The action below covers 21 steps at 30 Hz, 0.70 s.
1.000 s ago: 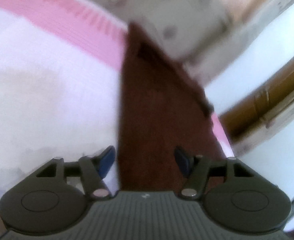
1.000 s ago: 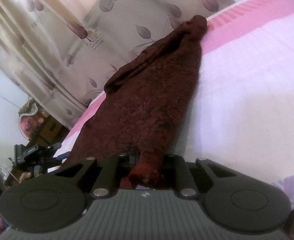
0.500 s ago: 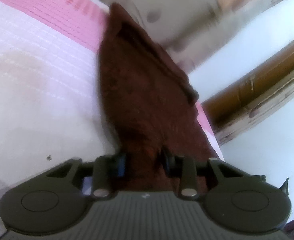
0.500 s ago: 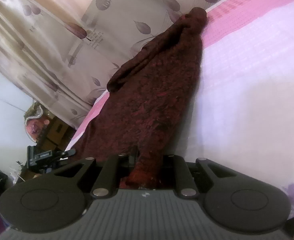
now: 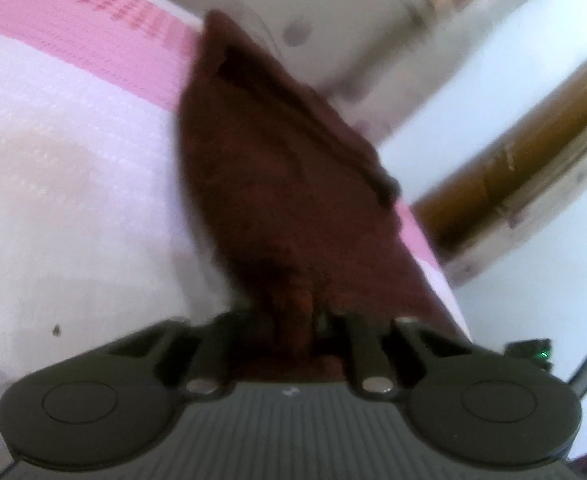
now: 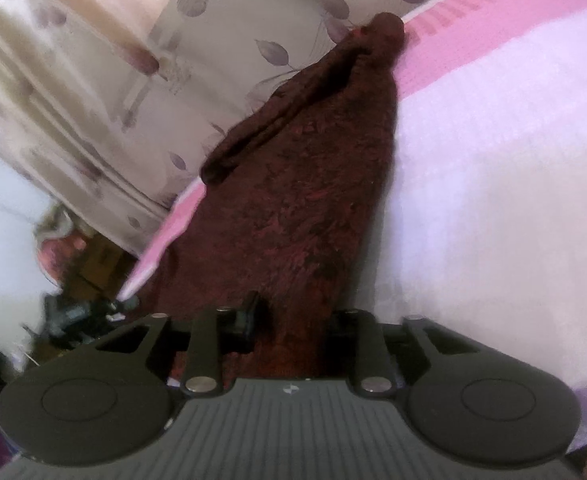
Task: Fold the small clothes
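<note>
A dark maroon fuzzy garment (image 5: 277,168) lies in a long strip along the bed's edge, over the white and pink bedsheet (image 5: 73,200). My left gripper (image 5: 293,320) is shut on a bunched fold at its near end. In the right wrist view the same garment (image 6: 313,200) stretches away towards a rolled far tip. My right gripper (image 6: 293,320) is shut on the near corner there, and red-brown cloth fills the gap between its fingers. Both views are blurred.
The bedsheet (image 6: 493,200) spreads wide beside the garment, with a pink band (image 5: 73,20) at its far end. A leaf-patterned curtain (image 6: 133,80) hangs behind the bed. Wooden furniture (image 5: 513,168) stands past the bed edge. Dark clutter (image 6: 77,316) sits low on the left.
My left gripper went from open over the garment to shut on a fold of it, moving forward and slightly down. The right gripper kept its hold and barely moved.
</note>
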### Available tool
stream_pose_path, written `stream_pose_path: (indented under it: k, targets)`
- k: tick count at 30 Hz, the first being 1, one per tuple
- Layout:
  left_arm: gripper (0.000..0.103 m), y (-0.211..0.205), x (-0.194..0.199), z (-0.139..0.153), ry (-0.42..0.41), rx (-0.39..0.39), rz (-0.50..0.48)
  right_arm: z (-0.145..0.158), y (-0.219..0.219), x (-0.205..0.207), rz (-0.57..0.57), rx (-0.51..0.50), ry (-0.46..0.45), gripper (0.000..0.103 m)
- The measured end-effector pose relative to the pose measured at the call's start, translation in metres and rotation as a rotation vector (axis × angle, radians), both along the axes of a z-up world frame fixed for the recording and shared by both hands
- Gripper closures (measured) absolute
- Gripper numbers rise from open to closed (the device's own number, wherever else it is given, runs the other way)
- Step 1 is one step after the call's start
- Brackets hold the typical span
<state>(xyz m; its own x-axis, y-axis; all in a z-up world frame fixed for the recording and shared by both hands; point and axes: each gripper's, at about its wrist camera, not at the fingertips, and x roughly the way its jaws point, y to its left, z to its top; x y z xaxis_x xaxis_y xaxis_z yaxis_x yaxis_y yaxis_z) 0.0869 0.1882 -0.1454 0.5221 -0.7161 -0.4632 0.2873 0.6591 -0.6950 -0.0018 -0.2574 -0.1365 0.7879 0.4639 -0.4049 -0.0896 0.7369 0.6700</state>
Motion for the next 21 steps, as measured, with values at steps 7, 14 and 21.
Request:
stream_pose_path:
  k: [7,14,21]
  targets:
    - [0.09,0.014,-0.027,0.016,-0.044,-0.084,0.11,0.011,-0.001,-0.017,-0.021,0.095,-0.088,0.09]
    - [0.09,0.02,-0.054,0.018,-0.043,-0.073,0.107,0.018,0.003,-0.042,0.002,0.122,-0.114,0.09]
    - [0.09,0.024,-0.085,0.029,-0.045,-0.115,0.107,0.021,0.007,-0.073,0.006,0.176,-0.111,0.09]
